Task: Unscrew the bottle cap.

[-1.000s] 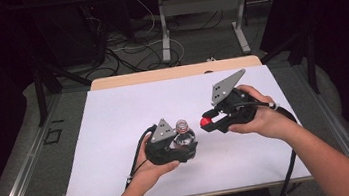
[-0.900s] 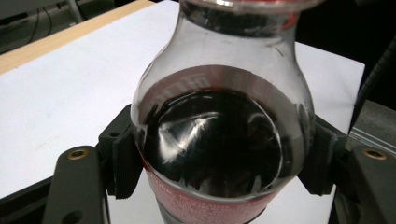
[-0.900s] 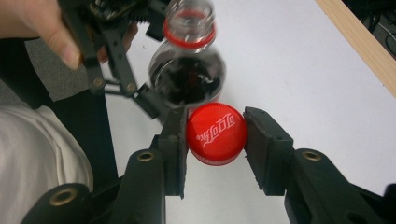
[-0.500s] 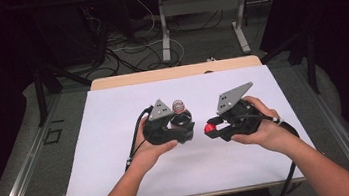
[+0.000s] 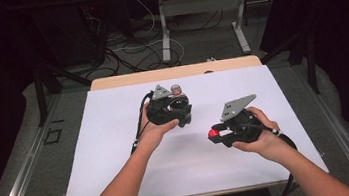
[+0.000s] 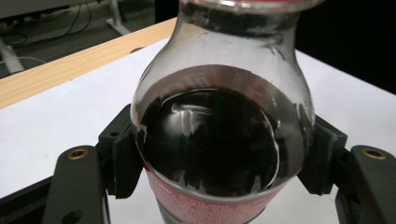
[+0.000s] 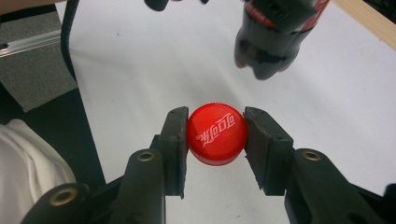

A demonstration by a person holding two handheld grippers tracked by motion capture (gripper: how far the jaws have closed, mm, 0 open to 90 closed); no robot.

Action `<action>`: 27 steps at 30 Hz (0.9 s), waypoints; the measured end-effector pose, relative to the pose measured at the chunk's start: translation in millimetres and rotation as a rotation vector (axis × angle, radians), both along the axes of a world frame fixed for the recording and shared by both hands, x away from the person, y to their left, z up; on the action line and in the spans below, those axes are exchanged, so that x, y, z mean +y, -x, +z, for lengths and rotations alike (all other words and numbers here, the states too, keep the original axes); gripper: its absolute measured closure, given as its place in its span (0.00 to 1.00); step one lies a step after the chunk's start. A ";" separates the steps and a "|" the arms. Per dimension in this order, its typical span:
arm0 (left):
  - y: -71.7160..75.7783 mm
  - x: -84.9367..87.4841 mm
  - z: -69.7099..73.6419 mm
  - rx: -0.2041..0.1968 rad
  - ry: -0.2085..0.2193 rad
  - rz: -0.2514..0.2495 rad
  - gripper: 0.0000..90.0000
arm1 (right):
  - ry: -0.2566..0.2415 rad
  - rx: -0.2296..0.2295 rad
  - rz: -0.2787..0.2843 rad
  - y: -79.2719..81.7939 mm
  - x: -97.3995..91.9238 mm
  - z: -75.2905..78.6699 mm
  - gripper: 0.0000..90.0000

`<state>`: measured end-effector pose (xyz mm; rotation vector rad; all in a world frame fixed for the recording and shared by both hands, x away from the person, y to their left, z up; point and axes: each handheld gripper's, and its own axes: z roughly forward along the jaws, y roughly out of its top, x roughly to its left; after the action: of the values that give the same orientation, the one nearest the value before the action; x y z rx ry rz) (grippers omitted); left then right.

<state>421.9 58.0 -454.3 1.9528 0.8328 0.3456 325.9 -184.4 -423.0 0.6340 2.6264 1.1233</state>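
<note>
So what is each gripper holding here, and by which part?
The left gripper clamps a clear plastic bottle of dark cola across its body, just above the red label. The right gripper pinches a round red screw cap by its sides.

I see a red cap (image 7: 216, 133) with white script, a clear bottle (image 6: 219, 126) of dark cola with a red label, black pads (image 7: 175, 140), a white sheet (image 5: 116, 135).

We note that each gripper (image 5: 180, 108) has a black body topped by a grey three-cornered plate (image 5: 235, 106), with a black cable (image 5: 138, 127) trailing. The jaws carry ribbed black pads (image 7: 176, 140) and brass-coloured screw eyelets (image 7: 145, 156) (one per arm). Forearms are bare.
</note>
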 end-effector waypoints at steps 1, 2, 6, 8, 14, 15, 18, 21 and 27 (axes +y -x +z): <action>-3.8 0.0 -1.2 -0.004 -0.002 -0.001 0.34 | 0.000 0.000 0.000 0.0 0.0 0.0 0.67; -6.7 -0.2 -2.5 -0.004 -0.003 0.009 0.34 | 0.001 0.008 0.001 -0.2 0.3 -2.8 0.67; -18.4 -0.5 -6.7 -0.003 -0.004 0.032 0.34 | 0.035 0.004 0.001 -0.7 4.1 -19.3 0.67; -24.2 -1.0 -9.3 -0.003 -0.003 0.041 0.34 | 0.036 0.018 0.005 -0.7 4.9 -22.0 0.67; -41.2 -3.9 -18.5 0.013 -0.006 0.066 0.34 | 0.015 0.029 -0.001 -2.7 6.7 -32.8 0.67; -43.9 -4.4 -20.5 0.011 0.004 0.070 0.34 | 0.012 0.022 -0.002 -2.8 7.3 -34.3 0.67; -49.7 -7.1 -27.0 0.018 0.025 0.091 0.34 | 0.006 0.029 -0.007 -3.0 7.8 -36.3 0.67; -52.7 -10.6 -33.2 0.031 0.008 0.096 0.34 | 0.000 0.034 -0.004 -2.6 9.6 -39.2 0.67; -58.6 -16.9 -45.3 0.022 -0.002 0.104 0.34 | -0.007 0.038 0.000 -4.0 11.9 -45.4 0.67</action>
<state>480.6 41.0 -499.5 1.9224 0.9512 0.3871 329.9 -172.5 -468.4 0.6627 2.6553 1.1317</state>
